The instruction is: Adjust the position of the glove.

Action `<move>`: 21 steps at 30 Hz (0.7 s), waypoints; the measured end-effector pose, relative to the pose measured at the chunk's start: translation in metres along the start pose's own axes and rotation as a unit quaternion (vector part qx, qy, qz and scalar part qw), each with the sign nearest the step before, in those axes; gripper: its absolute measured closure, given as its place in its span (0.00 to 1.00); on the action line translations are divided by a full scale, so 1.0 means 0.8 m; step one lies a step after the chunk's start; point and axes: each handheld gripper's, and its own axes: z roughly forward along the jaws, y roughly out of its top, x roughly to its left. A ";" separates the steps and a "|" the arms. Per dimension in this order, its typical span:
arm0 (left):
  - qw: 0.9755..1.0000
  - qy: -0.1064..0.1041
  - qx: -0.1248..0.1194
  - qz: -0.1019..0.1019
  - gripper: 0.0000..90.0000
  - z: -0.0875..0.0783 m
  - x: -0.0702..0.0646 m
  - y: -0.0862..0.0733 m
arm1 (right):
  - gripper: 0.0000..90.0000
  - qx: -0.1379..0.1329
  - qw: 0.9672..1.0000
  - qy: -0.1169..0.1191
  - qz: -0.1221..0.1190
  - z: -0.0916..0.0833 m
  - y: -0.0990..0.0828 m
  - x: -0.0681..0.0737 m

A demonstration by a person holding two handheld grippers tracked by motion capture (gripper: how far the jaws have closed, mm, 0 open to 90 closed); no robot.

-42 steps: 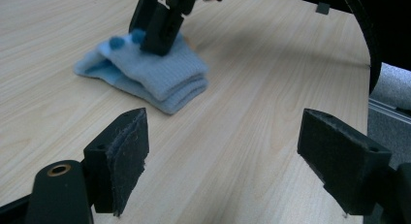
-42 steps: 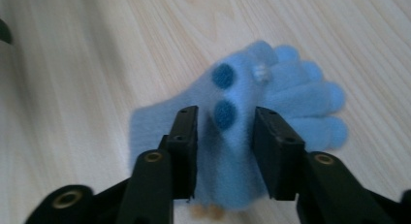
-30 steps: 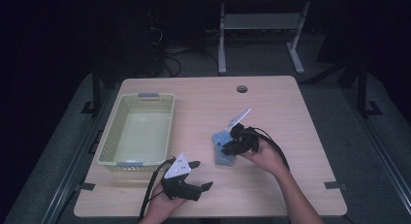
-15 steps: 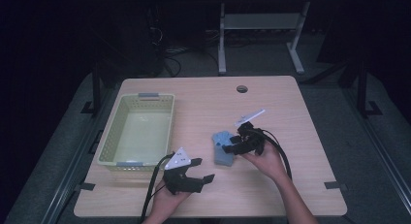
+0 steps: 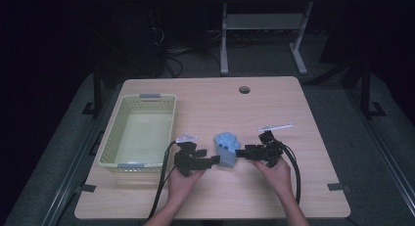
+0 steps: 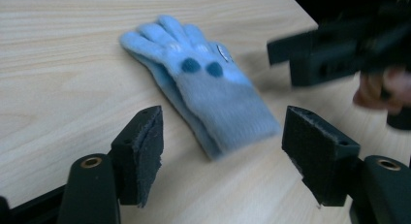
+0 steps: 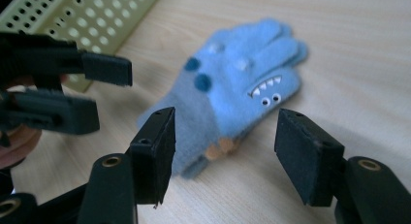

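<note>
A light blue knitted glove [image 5: 226,147] with dark dots and a small monster face lies flat on the table, fingers pointing away from the person. My left gripper [image 5: 214,161] comes at its cuff from the left and my right gripper [image 5: 242,151] from the right. In the left gripper view the glove [image 6: 213,93] has its cuff end between the pads of the left gripper [image 6: 223,134], which have just been closing and do not touch it. In the right gripper view the right gripper [image 7: 225,136] has just been opening, with the cuff of the glove [image 7: 232,93] lying loose between its pads.
A pale green perforated basket [image 5: 108,144] stands on the left half of the table, its corner [image 7: 87,20] near the left gripper. A small white strip [image 5: 275,126] lies beyond the right hand. A round cable hole [image 5: 244,89] sits near the far edge.
The right gripper has opened off the glove and swung round to its right side. The left gripper has moved right, up to the glove's cuff. The glove now lies flatter on the table.
</note>
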 end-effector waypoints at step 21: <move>0.995 0.014 0.035 -0.092 0.46 0.042 0.019 0.015 | 0.57 0.004 0.996 0.013 0.085 0.032 -0.008 -0.014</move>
